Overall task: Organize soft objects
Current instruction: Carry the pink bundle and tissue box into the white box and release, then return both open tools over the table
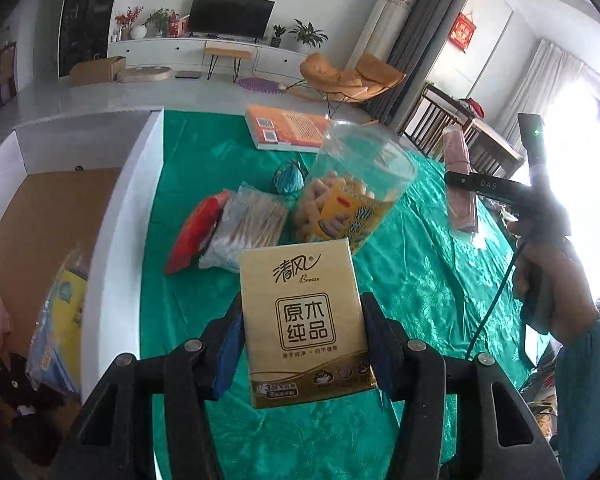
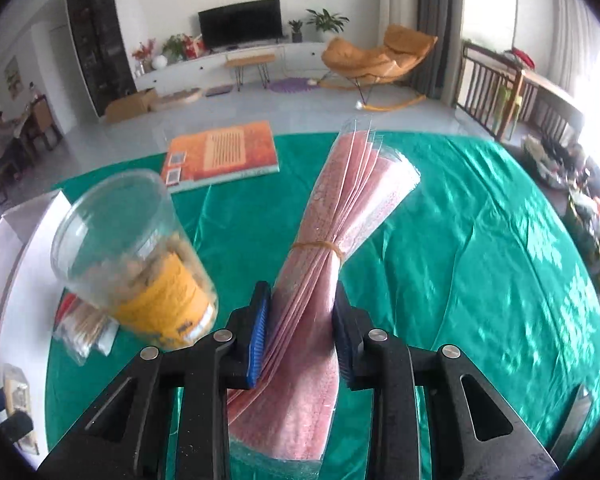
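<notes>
Holding a gold tissue pack (image 1: 304, 320) clamped by its side edges, the left gripper (image 1: 300, 344) has it lifted clear of the green cloth (image 1: 412, 280). The right gripper (image 2: 300, 332) is closed on a pink bundle (image 2: 340, 216) in clear wrap, tied with a rubber band (image 2: 318, 246), also off the cloth. Both soft items look ready to be carried to the white box (image 1: 120, 216) at the table's left edge, which already holds a few packets. To do this well, each hand should likely keep its squeeze steady, since the bundle is floppy and could slide out. The snack jar (image 1: 352, 188) stands close ahead, so the carry should pass over or around it, not brush it. Release should come low inside the box, one item at a time.
</notes>
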